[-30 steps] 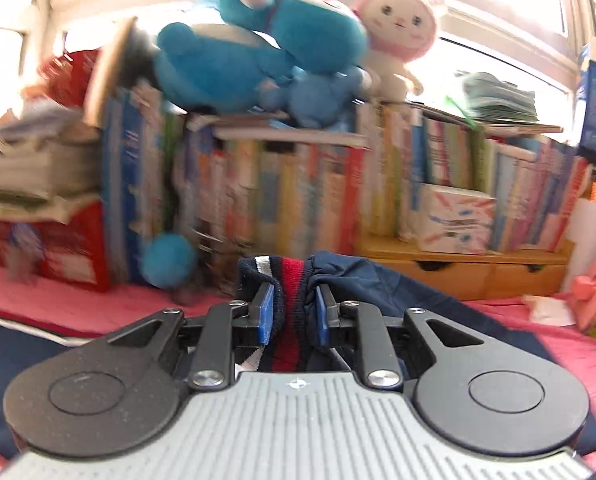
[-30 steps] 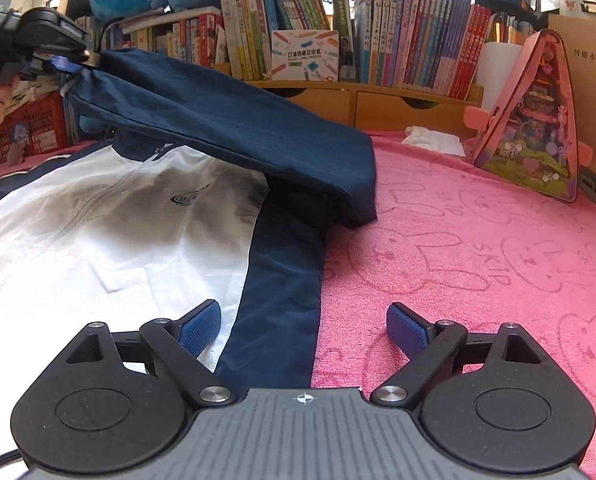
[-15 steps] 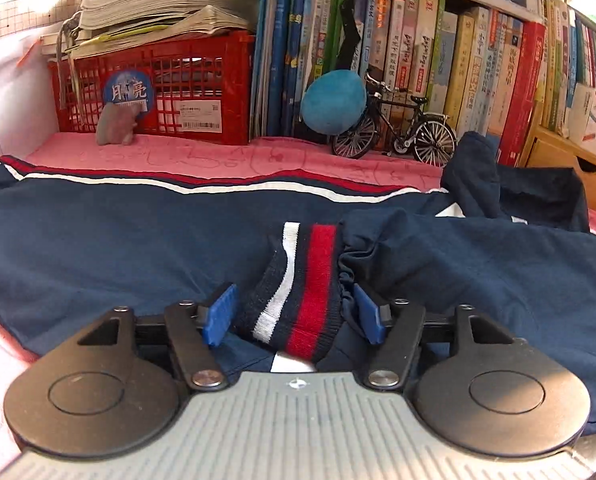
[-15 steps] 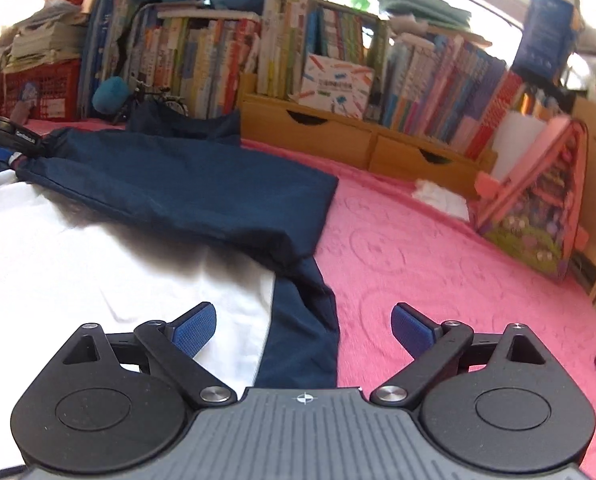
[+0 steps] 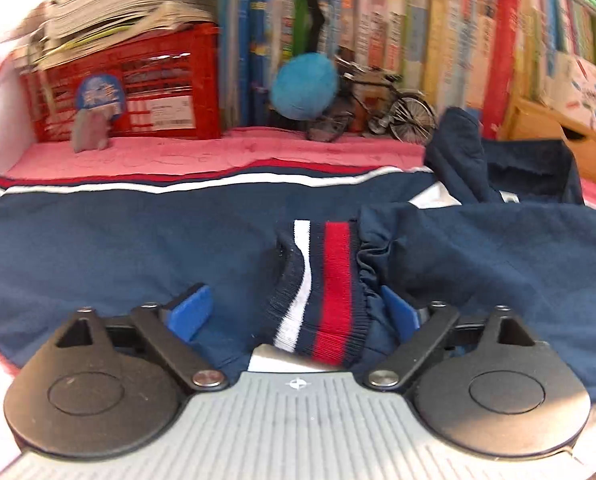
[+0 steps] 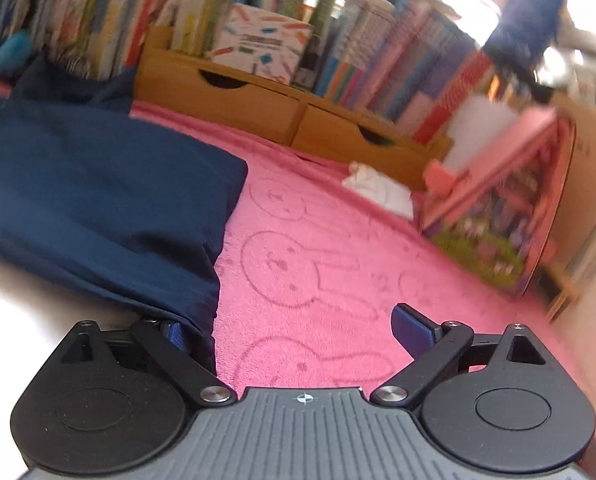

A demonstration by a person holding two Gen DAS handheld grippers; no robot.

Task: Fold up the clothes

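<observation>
Pink fleecy blanket [image 6: 318, 240] with rabbit outlines | ribbed striped cuff [image 5: 322, 288] lies free between left gripper [image 5: 294, 312], jaws just opening wide | right gripper [image 6: 298, 332] wide, empty, beside smooth navy sleeve [image 6: 98, 200]

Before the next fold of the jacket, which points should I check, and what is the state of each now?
1. Left gripper has let go: ok. Its jaws have just been opening; the striped cuff lies between the pads, not pressed.
2. Sleeve rests folded across the jacket: ok.
3. Right gripper open: ok, nothing held; one pad is partly hidden behind the sleeve edge.
4. Pink blanket beside the sleeve edge is free: ok; the white tissue lies further back.
5. Jacket's other sleeve is flat: cannot tell.
</observation>
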